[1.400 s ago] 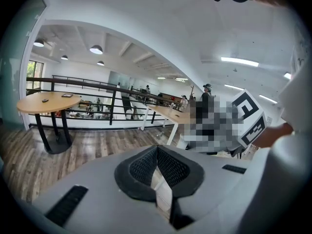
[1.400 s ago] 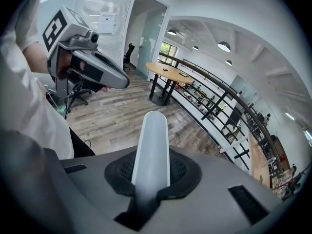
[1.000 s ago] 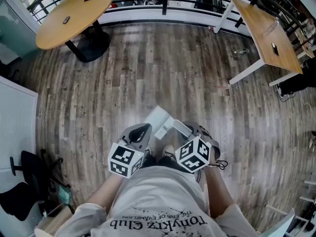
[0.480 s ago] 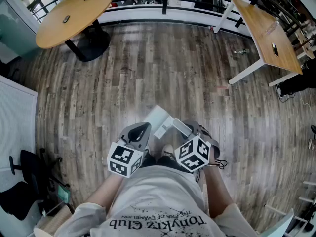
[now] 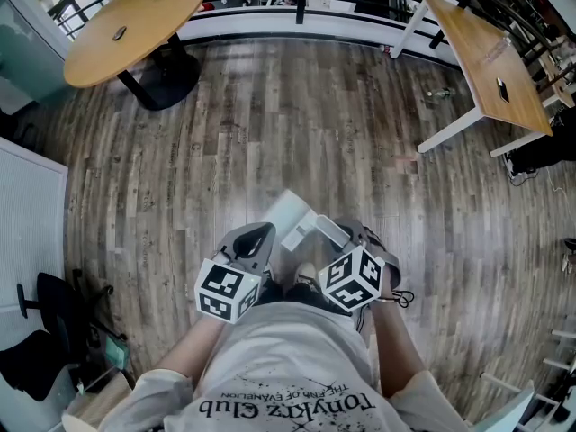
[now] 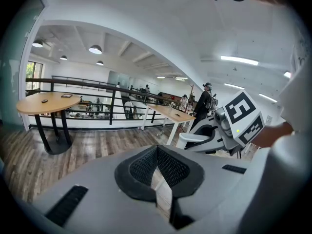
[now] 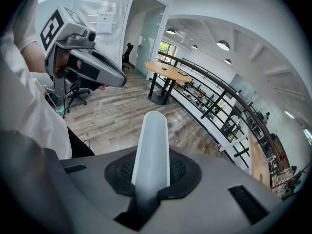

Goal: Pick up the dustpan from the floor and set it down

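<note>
Shirt (image 5: 288, 376) of the person fills the bottom of the head view, forearms reaching forward from it.

Two grippers, one dustpan.
- Right gripper (image 5: 349, 236): jaws clamped on the dustpan's white handle (image 7: 152, 150). The handle runs up between the pads, rounded end poking past them. The pan part does not show in the right gripper view.
- Dustpan (image 5: 290, 212): one, pale. In the head view its pan sits just ahead of and between the two grippers, over the wood floor (image 5: 297, 133).
- Left gripper (image 5: 256, 235): pads meet at the tips, nothing between them. The dustpan is off to its right, beside the jaws. In the left gripper view only floor shows through the slit below the tips (image 6: 157, 152).

Farther out:
- One black office chair (image 5: 45, 331) at the left edge.
- Two tables, well apart: a round table (image 5: 135, 25) far left and a rectangular table (image 5: 481, 61) far right.
- One black railing (image 5: 270, 7) runs behind both.
- One person (image 6: 204, 101) stands far off by the rectangular table.
</note>
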Tool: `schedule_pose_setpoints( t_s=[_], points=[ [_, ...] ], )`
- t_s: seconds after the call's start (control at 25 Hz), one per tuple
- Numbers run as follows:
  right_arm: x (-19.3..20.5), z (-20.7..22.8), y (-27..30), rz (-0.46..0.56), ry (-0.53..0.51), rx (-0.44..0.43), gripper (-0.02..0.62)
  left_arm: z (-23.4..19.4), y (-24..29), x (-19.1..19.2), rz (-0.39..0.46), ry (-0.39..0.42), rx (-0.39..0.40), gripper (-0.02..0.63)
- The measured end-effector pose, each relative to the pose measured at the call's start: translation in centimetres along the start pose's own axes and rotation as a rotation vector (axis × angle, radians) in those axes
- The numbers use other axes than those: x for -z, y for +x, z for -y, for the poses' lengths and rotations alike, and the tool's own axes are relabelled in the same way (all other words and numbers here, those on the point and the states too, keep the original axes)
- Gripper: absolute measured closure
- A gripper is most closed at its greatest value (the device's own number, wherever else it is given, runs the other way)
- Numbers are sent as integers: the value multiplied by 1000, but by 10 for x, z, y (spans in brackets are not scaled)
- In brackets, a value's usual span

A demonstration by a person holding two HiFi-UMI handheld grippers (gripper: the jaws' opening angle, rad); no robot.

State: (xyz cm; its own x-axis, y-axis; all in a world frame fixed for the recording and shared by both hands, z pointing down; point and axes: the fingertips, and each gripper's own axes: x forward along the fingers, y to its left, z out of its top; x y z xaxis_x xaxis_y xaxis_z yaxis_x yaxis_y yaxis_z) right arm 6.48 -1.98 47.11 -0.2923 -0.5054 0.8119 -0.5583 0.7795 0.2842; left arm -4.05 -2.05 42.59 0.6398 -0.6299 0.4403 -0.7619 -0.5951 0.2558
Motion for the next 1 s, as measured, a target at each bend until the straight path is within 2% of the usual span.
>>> schedule_pose_setpoints(
  t_s=[1.0],
  points=[
    [3,19,49,-18,-5,-5,526,-32,21,0,-25,-31,-16,583]
  ],
)
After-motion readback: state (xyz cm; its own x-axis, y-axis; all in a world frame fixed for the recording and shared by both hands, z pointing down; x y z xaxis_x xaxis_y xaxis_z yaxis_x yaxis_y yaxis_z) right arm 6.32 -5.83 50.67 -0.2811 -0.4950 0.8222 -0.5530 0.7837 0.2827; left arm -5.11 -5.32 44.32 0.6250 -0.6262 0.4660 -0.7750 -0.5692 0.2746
